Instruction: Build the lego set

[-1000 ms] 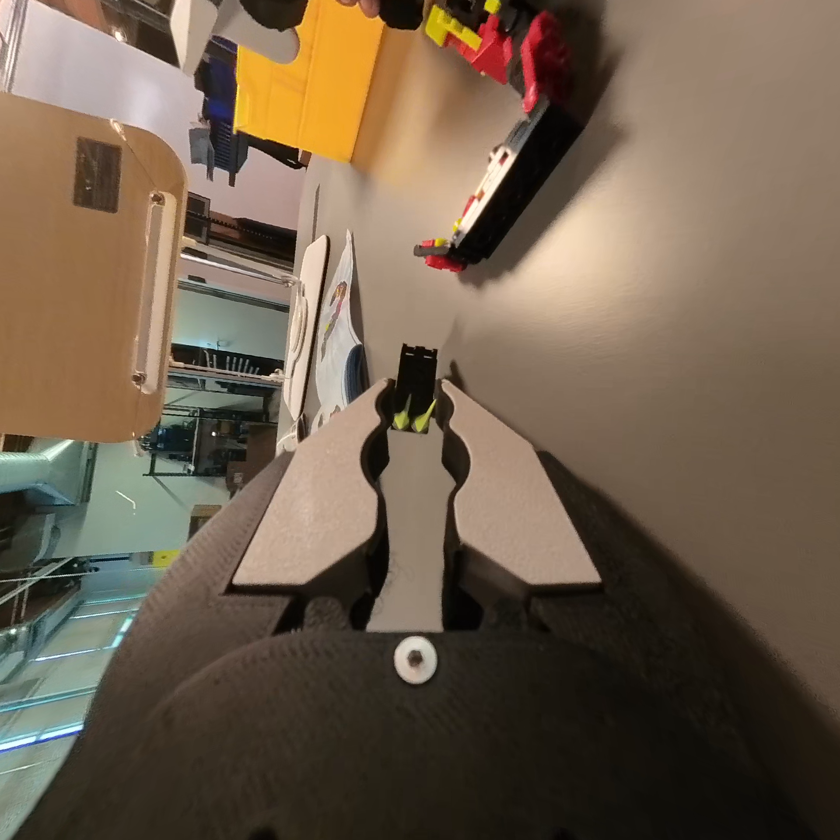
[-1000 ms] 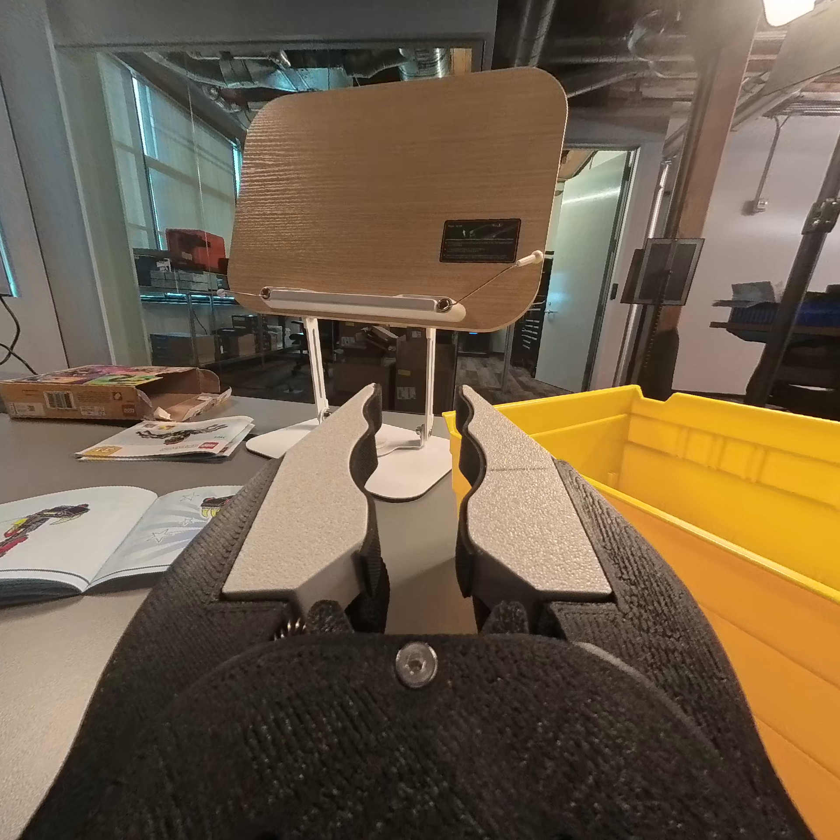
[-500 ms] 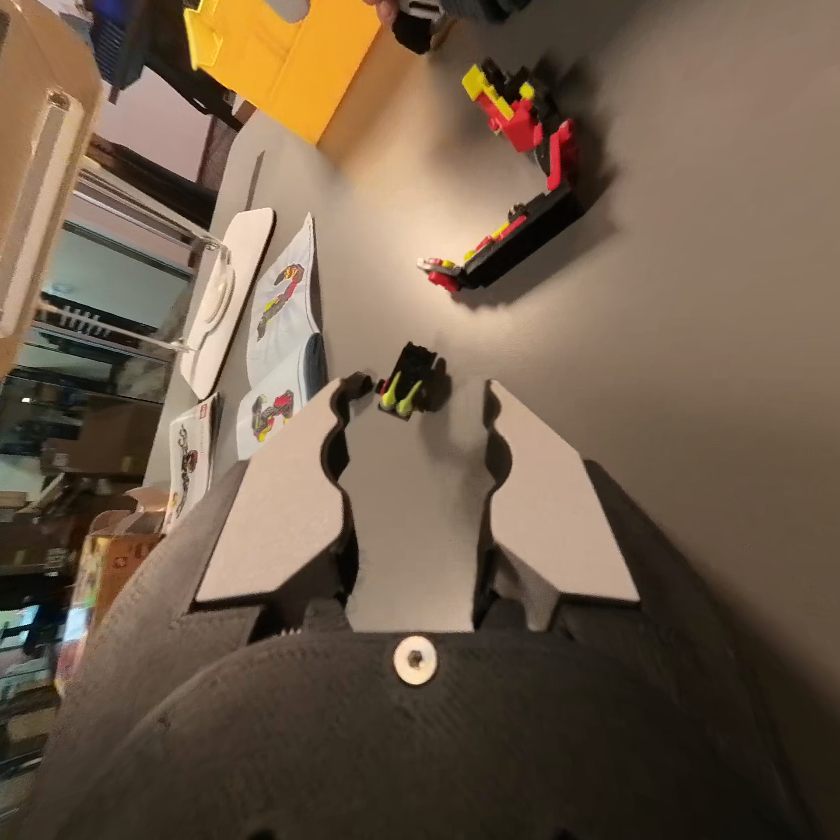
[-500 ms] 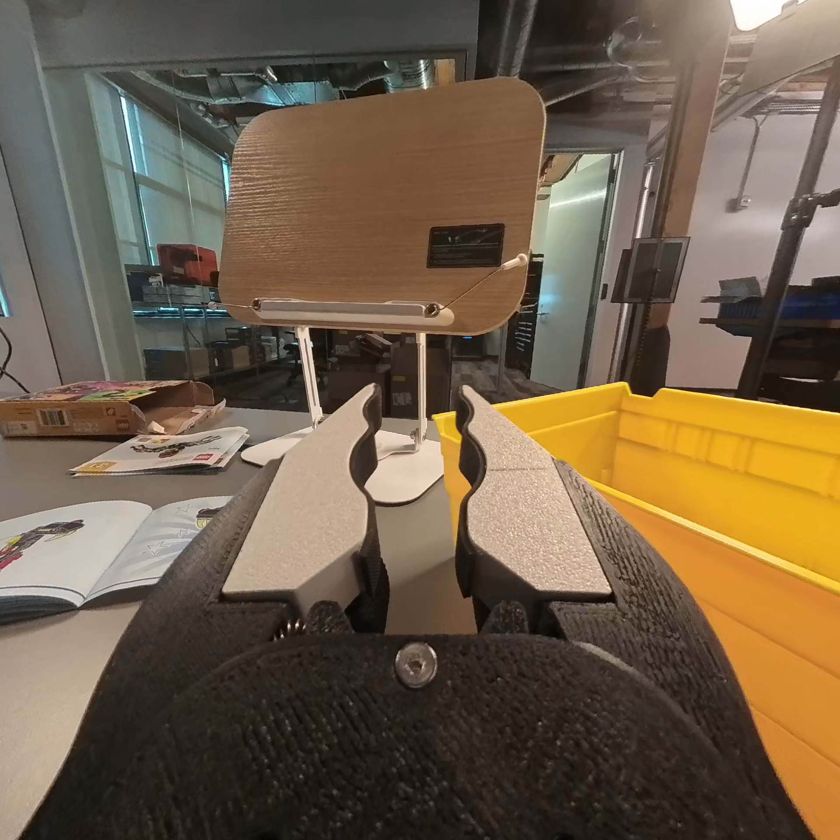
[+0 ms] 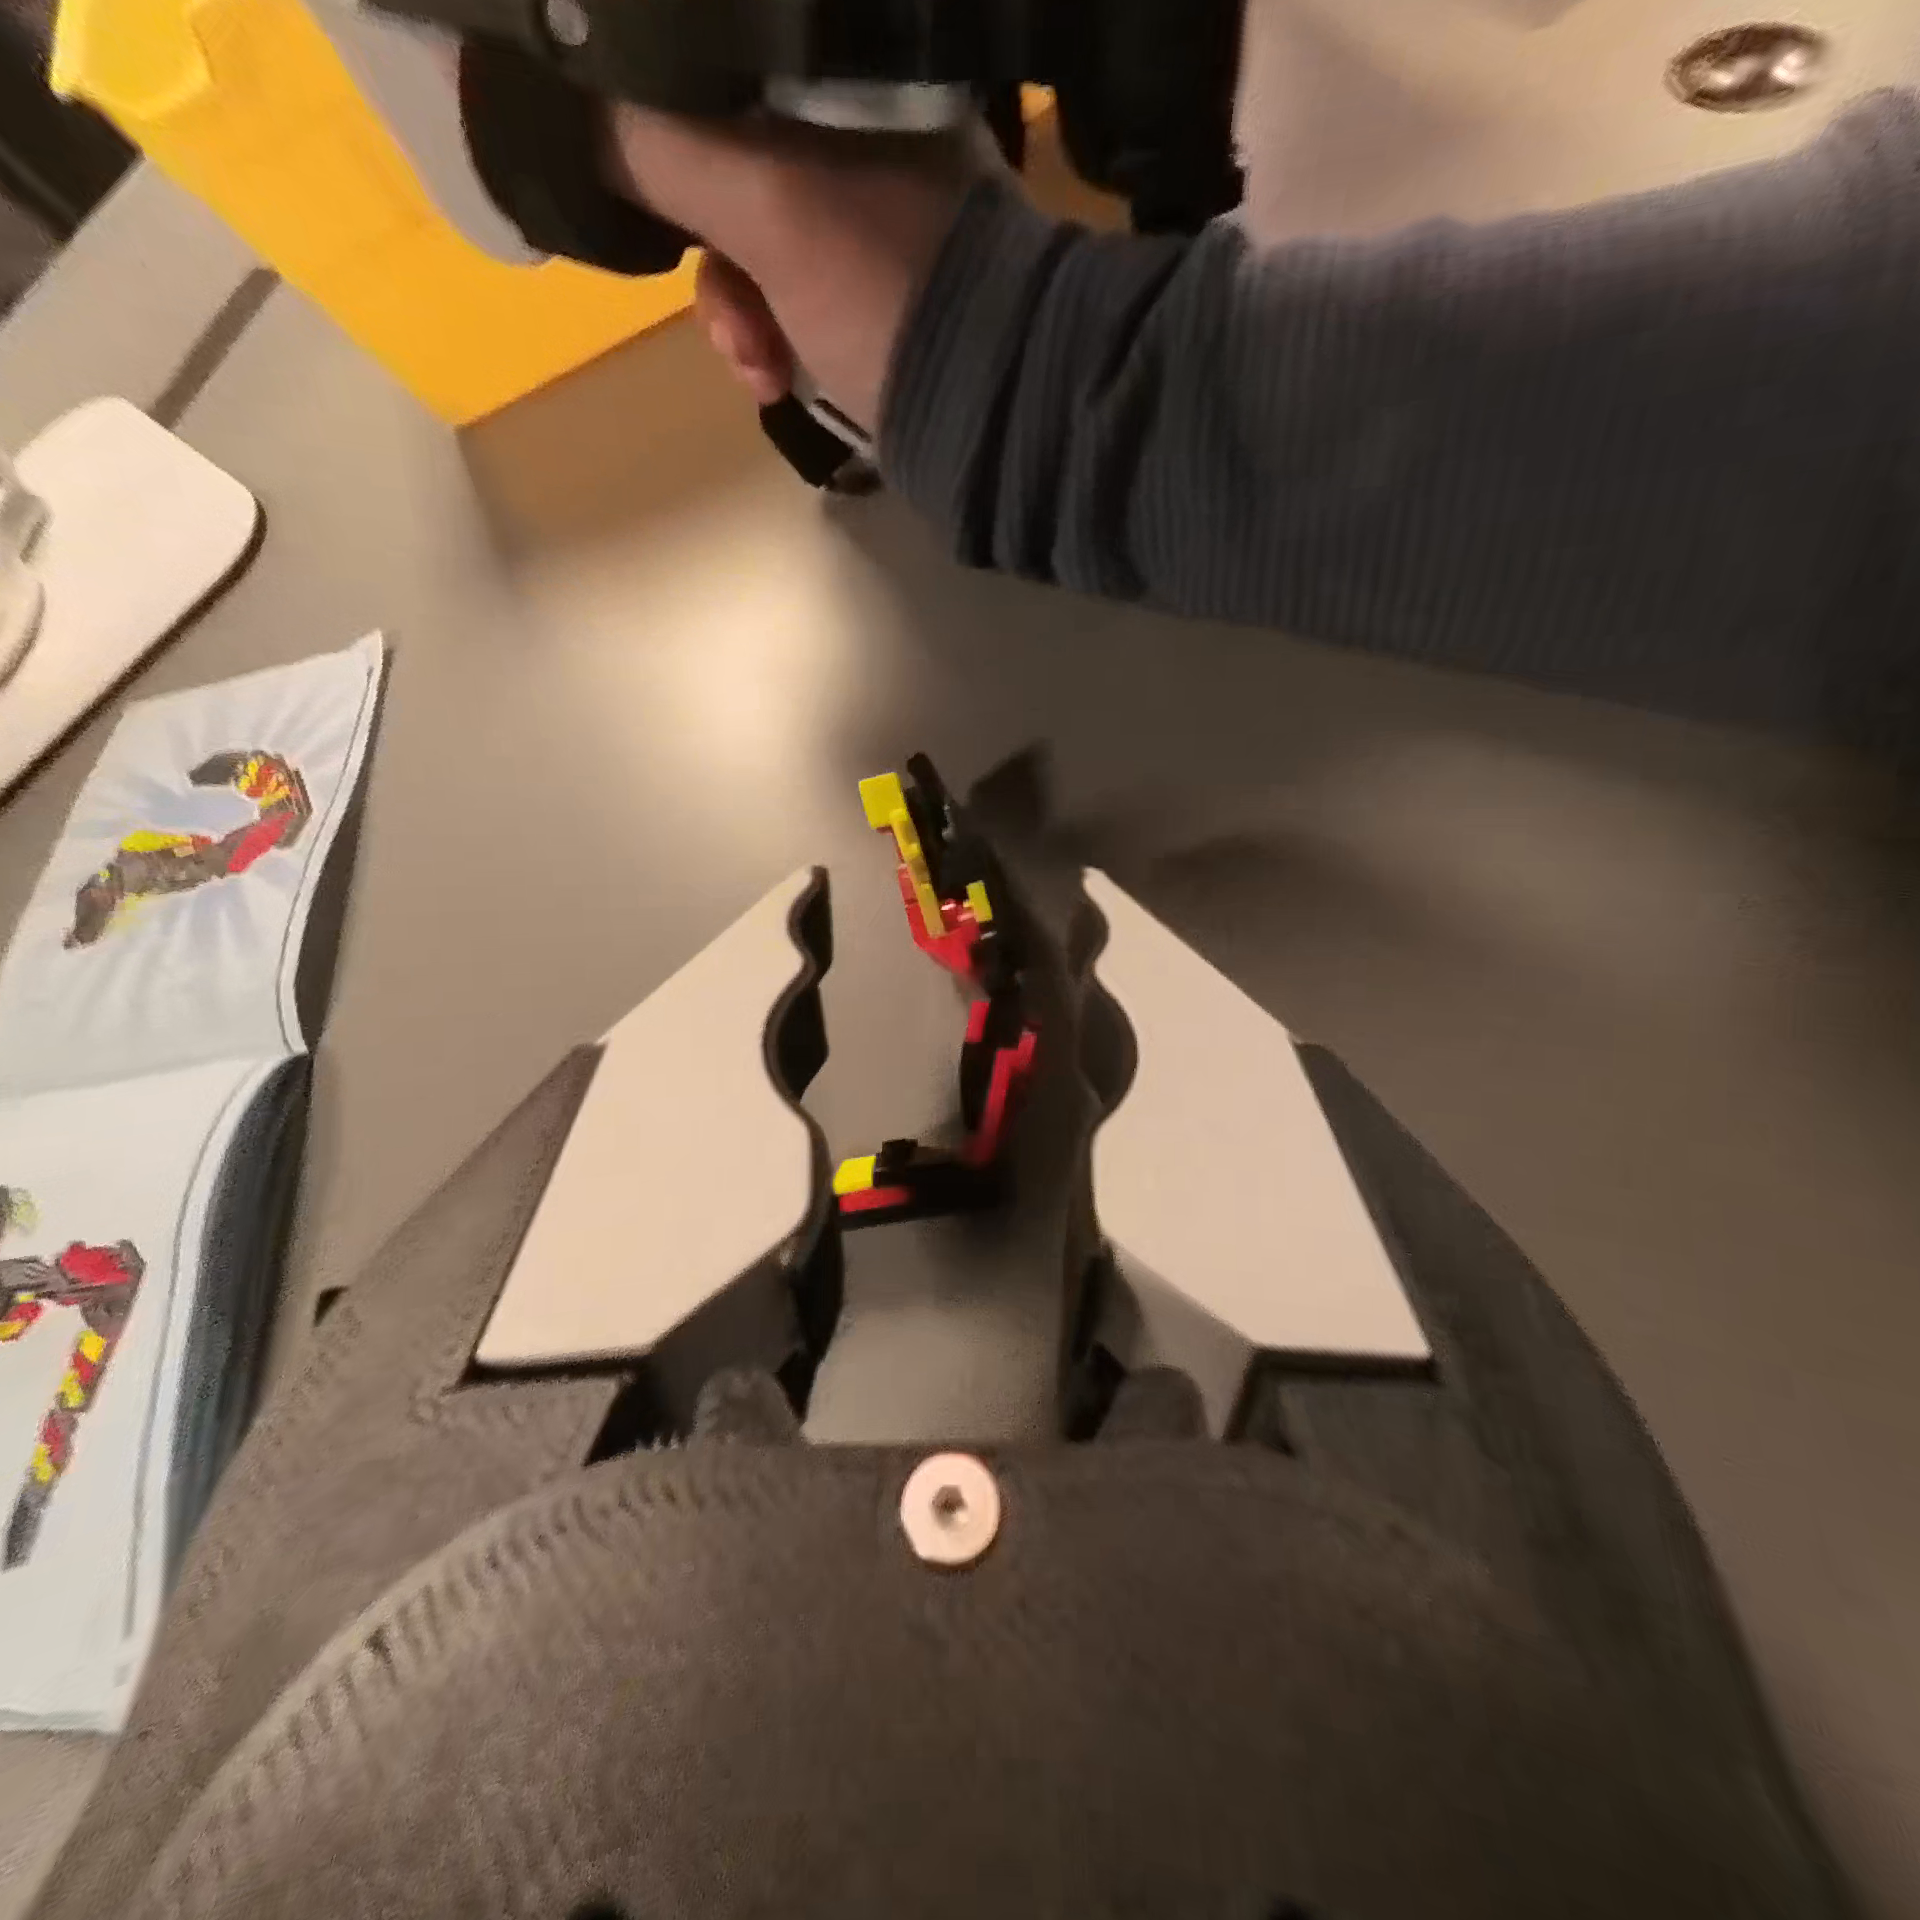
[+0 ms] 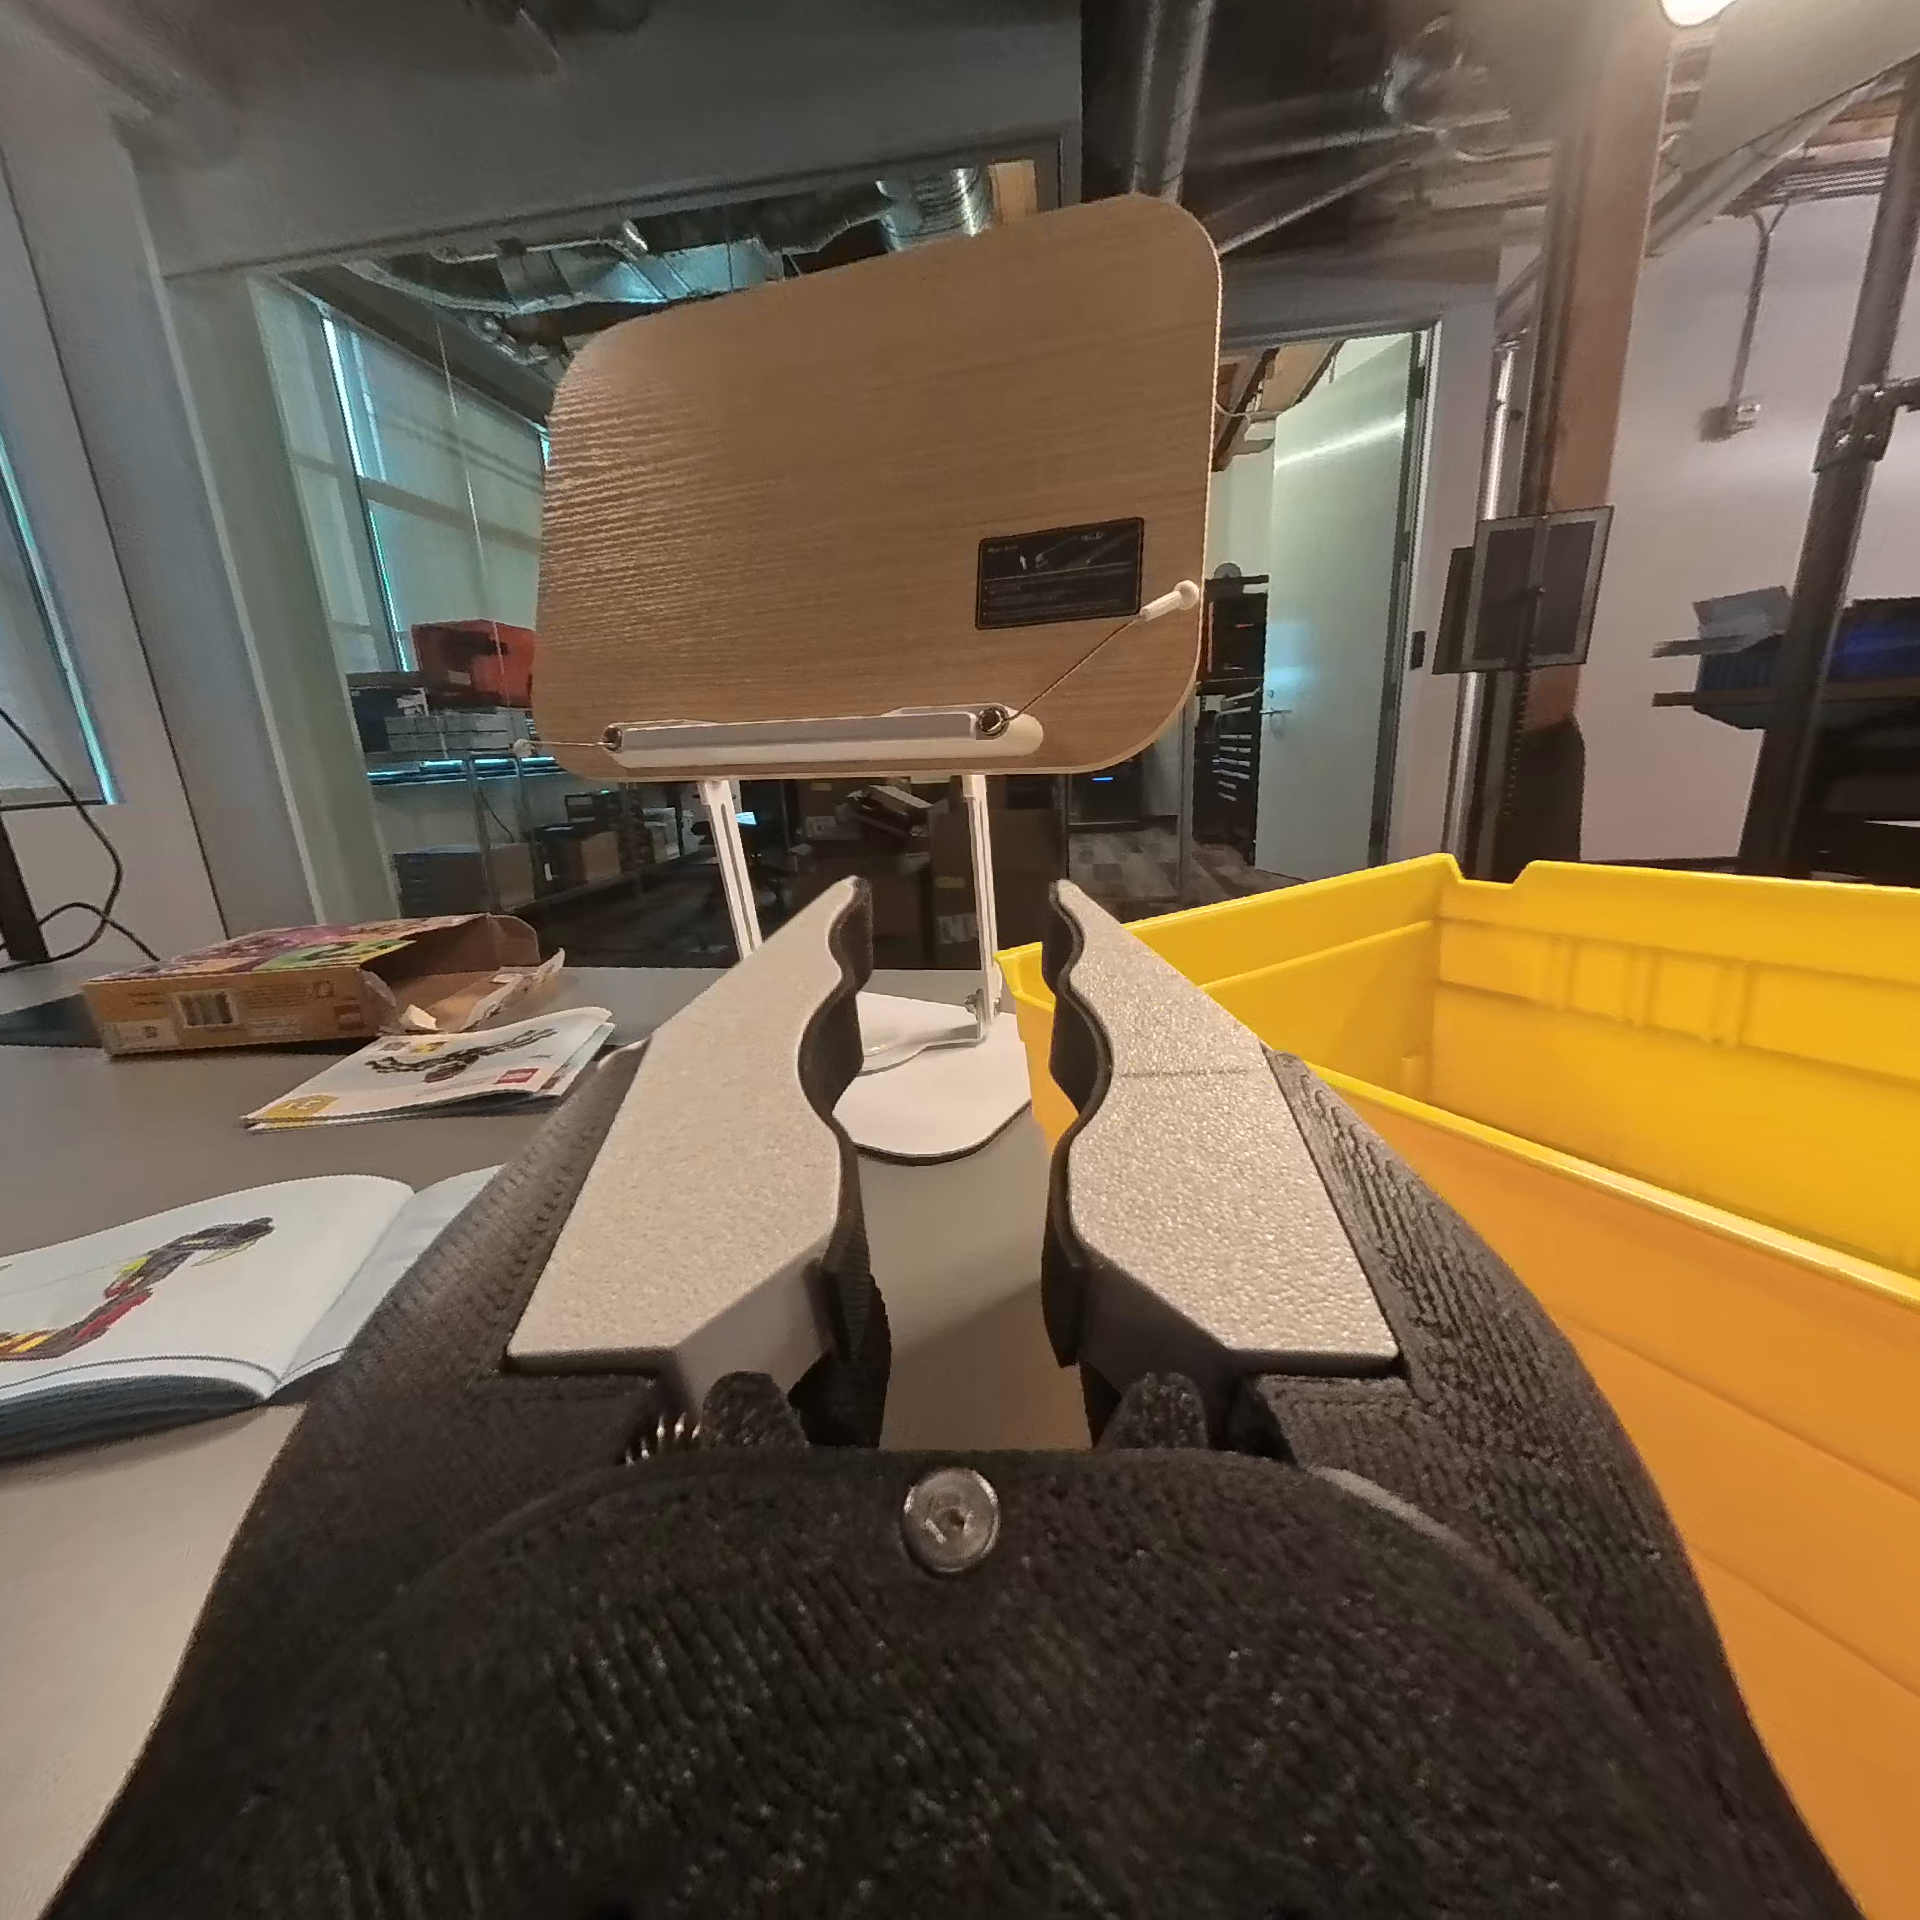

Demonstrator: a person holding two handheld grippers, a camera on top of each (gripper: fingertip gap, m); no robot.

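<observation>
A red, black and yellow lego assembly lies on the grey table. In the left wrist view it shows in the gap between the fingers of my left gripper, which is open and empty above it. I cannot tell whether the fingers touch it. My right gripper is open and empty, level above the table, pointing at a wooden book stand. A person's hand holds the right gripper at the top of the left wrist view. The open instruction booklet lies to the left.
A yellow bin stands right of my right gripper and also shows in the left wrist view. The stand's white base, a folded leaflet and a torn cardboard box lie at the far left. A dark sleeve crosses above the assembly. Some 25 cm of space lies between my two pairs of fingers.
My left gripper opened and left a small black piece with lime spikes on the table, then swung over to the red and black assembly. My right gripper barely moved.
</observation>
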